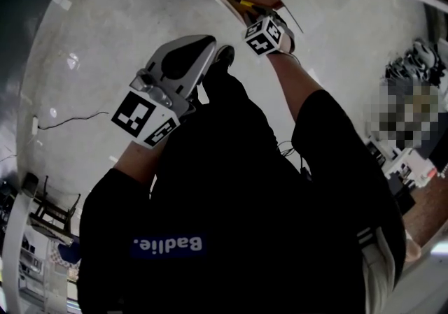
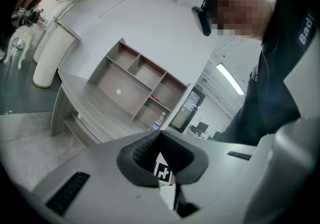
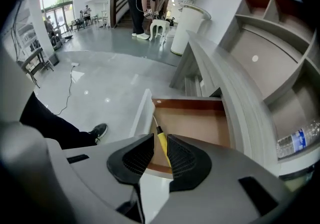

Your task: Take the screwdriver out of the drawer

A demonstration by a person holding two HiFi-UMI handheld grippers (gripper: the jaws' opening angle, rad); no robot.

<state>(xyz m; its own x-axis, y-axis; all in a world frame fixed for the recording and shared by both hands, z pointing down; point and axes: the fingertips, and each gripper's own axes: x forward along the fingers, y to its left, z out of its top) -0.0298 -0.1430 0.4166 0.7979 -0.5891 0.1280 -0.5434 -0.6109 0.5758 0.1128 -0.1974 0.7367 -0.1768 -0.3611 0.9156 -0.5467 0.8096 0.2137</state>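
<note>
Right claw (image 3: 159, 137): jaws apart, empty, pointing steeply down. We log the screwdriver (image 3: 162, 143) just below its gap, lying in the open drawer (image 3: 200, 123), long axis running away. Left claw (image 2: 159, 134): closed, farther off.

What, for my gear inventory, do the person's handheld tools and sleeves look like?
The left tool and right tool are pale grey shells with black ribbed pads; each carries a cube of black-and-white square markers. The sleeves are short and black.
</note>
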